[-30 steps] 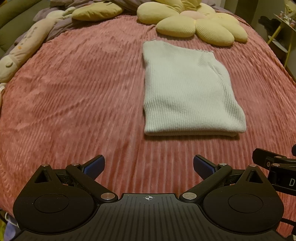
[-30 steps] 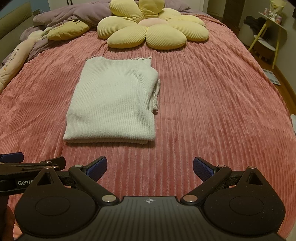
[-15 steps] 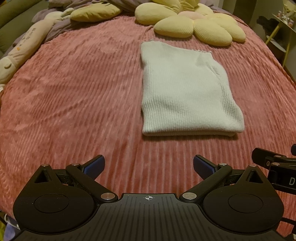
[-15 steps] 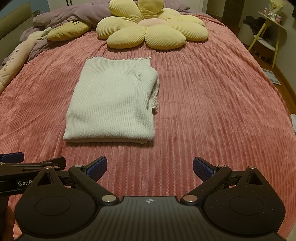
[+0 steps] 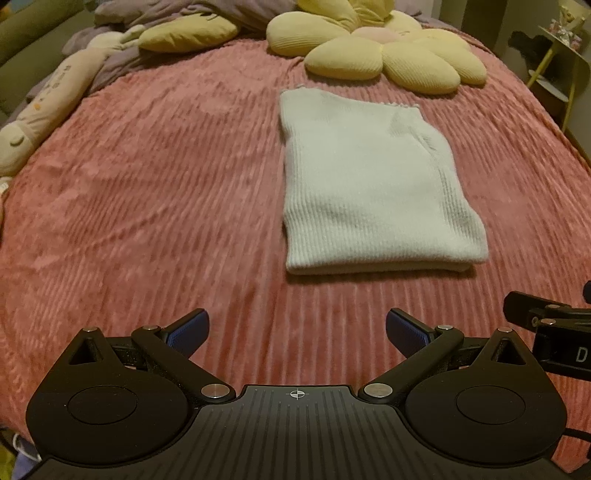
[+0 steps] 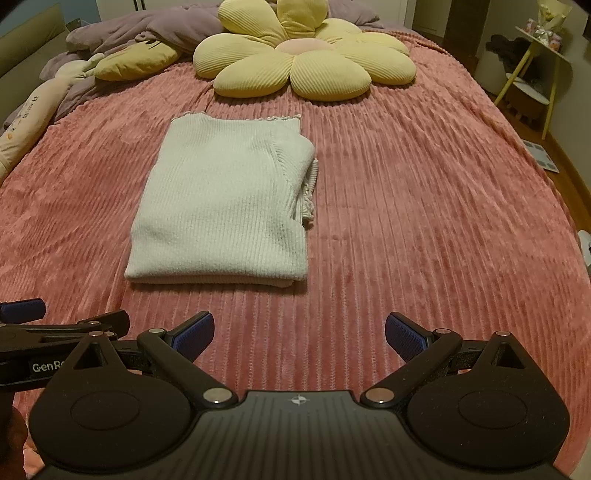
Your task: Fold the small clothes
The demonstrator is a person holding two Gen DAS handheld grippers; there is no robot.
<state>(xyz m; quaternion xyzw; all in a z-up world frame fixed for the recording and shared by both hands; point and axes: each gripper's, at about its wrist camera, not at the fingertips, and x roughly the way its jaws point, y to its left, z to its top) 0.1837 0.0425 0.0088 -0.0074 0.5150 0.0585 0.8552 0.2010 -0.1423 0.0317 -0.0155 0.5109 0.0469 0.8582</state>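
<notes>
One folded white ribbed garment (image 6: 221,199) lies flat on the pink corduroy bedspread (image 6: 424,206), roughly mid-bed, just near of the one yellow flower-shaped cushion (image 6: 299,62) but not touching it. Its long axis runs near to far: the thick folded edge faces the two hand-held grippers, and the thin frilled hem faces the cushion. On its right side a tucked layer bulges out slightly; it may be a sleeve, though the knit there is too bunched to be sure.

There are two hand-held grippers, both hovering over the near end of the bed, well apart from the garment. The left hand-held gripper (image 5: 297,330) has its blue-padded fingers spread wide with nothing between them. The right hand-held gripper (image 6: 299,330) is likewise spread wide and holds nothing. Each shows at the edge of the other's view.

At the far left lie one plain yellow pillow (image 6: 136,61), a cream plush toy (image 5: 48,110) and a rumpled purple blanket (image 6: 147,29).
</notes>
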